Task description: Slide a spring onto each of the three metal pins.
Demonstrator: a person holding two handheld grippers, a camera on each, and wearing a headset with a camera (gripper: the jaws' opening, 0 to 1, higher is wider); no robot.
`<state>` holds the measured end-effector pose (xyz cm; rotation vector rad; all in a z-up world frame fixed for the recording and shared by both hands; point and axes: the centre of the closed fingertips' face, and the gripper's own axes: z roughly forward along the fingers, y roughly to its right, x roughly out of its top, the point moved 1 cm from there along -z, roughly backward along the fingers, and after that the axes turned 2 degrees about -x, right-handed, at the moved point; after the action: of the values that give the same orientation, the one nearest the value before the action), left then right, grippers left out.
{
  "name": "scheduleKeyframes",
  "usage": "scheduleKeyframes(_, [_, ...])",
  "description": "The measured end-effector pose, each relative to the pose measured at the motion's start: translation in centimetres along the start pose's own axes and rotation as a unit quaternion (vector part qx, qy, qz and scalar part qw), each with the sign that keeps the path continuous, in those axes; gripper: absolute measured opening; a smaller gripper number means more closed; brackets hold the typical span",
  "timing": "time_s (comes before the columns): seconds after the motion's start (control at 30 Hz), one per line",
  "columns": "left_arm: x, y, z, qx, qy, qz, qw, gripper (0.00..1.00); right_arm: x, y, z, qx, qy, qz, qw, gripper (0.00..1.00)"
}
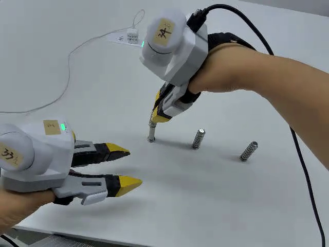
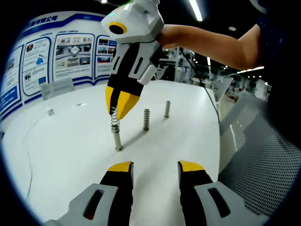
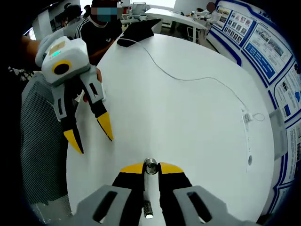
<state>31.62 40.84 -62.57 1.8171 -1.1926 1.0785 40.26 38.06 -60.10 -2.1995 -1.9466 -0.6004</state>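
Two pins (image 1: 198,139) are already sprung; the third spring (image 2: 114,123) is held atop the last pin (image 1: 151,136), clenched in the right tongs (image 1: 156,117) (left tongs (image 1: 131,165) released, empty).

Three cameras, one patch of white surface (image 1: 216,206).
My head view looks forward and down from close above. The left gripper view rides low on my left claw (image 2: 155,165) and faces almost level across the surface at my right claw (image 2: 120,104), which is near. The right gripper view looks steeply down along its own jaws. All three share the pin (image 1: 151,136) under the right claw.
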Motion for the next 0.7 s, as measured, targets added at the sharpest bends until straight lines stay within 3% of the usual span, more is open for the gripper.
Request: scheduleKeyframes(0.7, [-0.1, -0.2, -0.2, 0.001, -0.002, -0.002, 1.0000, 0.38, -0.6, -1.1, 2.4, 0.018, -0.018, 0.009, 0.9996, 0.12])
